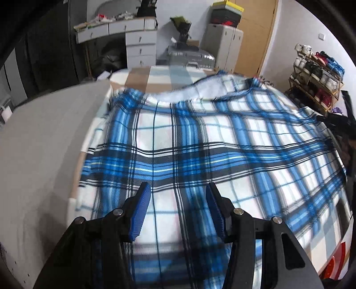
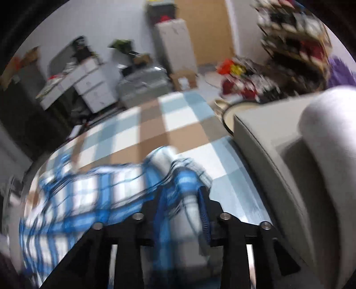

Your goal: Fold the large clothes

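Over checked bed cover [image 2: 155, 124]: plaid cloth [image 1: 200, 142] spread beneath released left gripper [image 1: 176, 197]; bunched cloth corner between right gripper [image 2: 181, 200] pads, grip unclear.

A lived-in bedroom in a home is shown: a bed [image 1: 138, 76] under checked sheets, white drawers [image 1: 140, 47], a suitcase [image 1: 191, 56], stacked boxes [image 1: 225, 16], a wooden door [image 1: 255, 37] and a crowded shoe rack [image 1: 316, 73].
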Tool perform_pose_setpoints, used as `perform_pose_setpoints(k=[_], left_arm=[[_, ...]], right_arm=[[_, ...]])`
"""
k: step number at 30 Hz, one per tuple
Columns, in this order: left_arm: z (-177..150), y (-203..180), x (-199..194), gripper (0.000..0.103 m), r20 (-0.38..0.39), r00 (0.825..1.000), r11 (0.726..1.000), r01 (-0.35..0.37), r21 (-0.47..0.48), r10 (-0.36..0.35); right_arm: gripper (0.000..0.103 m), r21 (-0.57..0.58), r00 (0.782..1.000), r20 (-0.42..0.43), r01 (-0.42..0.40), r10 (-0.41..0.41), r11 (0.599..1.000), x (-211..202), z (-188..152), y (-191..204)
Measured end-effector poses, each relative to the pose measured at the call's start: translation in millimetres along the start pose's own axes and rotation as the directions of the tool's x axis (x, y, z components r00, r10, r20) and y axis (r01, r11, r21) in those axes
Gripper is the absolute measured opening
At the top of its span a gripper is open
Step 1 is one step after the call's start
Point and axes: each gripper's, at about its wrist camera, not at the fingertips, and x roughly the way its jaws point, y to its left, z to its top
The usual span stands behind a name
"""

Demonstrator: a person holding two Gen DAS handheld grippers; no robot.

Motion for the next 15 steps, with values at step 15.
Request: perform_pose_setpoints(k=[15], left_arm=[[-34,-66,4,0.046,-0.075,0.985,0.964,0.168,0.206,-0.156]], right_arm=[[0.072,-0.458,0.987,-0.144,-0.130,0.071,0.880,-33,-156,100]])
